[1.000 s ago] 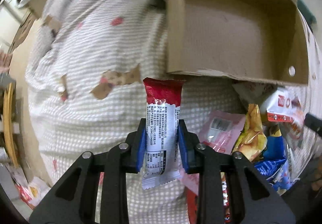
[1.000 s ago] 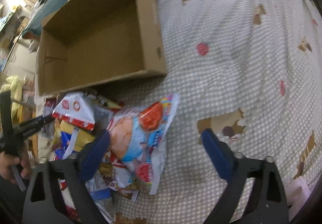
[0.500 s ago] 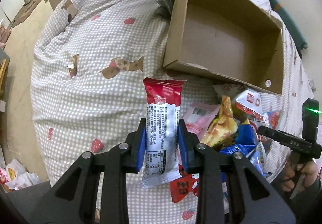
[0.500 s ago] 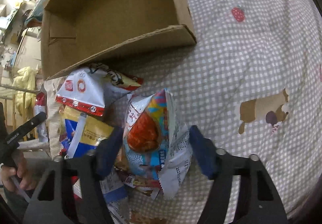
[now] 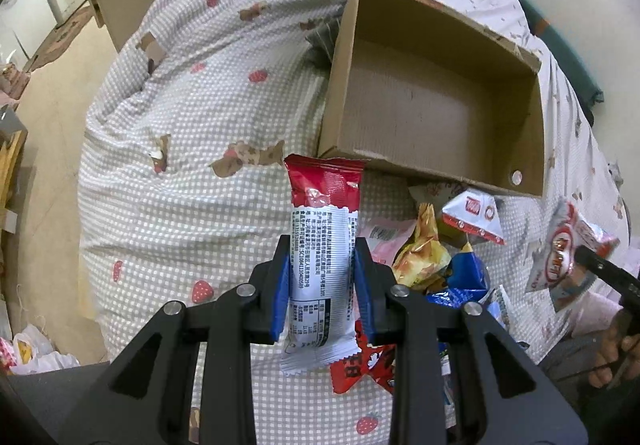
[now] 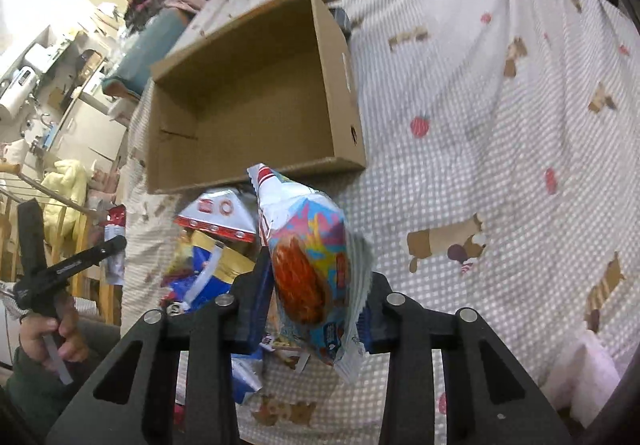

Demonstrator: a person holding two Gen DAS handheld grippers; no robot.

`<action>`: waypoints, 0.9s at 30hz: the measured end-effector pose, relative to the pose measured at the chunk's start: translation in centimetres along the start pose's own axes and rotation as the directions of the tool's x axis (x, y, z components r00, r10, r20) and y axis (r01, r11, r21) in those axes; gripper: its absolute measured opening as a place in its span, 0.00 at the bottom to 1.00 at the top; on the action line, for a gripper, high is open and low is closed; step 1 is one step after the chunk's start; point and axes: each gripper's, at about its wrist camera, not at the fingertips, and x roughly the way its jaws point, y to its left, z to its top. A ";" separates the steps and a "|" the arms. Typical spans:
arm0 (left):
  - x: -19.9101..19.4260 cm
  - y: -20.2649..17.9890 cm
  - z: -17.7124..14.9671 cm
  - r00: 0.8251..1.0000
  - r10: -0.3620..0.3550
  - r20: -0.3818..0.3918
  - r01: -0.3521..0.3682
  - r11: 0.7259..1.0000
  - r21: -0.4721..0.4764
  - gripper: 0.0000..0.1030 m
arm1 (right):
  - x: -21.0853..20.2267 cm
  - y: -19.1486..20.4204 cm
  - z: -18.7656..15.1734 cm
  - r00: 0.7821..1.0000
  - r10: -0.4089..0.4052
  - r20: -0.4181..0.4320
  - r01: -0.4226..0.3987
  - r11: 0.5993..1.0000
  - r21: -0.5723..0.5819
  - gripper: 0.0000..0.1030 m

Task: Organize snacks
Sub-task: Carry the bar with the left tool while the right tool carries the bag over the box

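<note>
My left gripper (image 5: 322,285) is shut on a red and white snack bar (image 5: 323,245), held upright above the bed, short of the open cardboard box (image 5: 432,105). My right gripper (image 6: 316,297) is shut on a colourful puffed snack bag (image 6: 312,269), lifted above the snack pile (image 6: 212,245). The same bag (image 5: 568,249) shows at the right of the left wrist view, in the other gripper. The box (image 6: 256,101) is empty. The pile (image 5: 444,253) lies just in front of the box's near wall.
The box and snacks sit on a grey checked bedspread (image 5: 192,133) with strawberry and bear prints. The bed edge drops to the floor (image 5: 52,109) at the left. A pink pillow (image 6: 592,377) lies at the lower right of the right wrist view.
My right gripper closed on the colourful bag and lifted it off the pile. My left gripper, still holding the bar, rose and pulled back from the box.
</note>
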 end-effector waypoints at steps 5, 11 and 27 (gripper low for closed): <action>-2.0 -0.4 0.6 0.998 -0.040 0.047 0.041 0.999 -0.022 0.24 | -2.6 0.4 2.1 0.996 0.040 0.074 -0.040 0.999 0.010 0.35; -4.5 -2.2 3.9 0.990 -0.071 0.125 0.072 0.997 0.001 0.24 | -6.8 2.2 5.1 0.965 0.125 0.230 -0.123 0.992 -0.022 0.35; 1.4 -8.2 10.3 0.977 -0.056 0.205 0.030 0.991 0.129 0.24 | 2.0 2.8 12.6 0.941 0.234 0.243 -0.247 0.969 0.023 0.35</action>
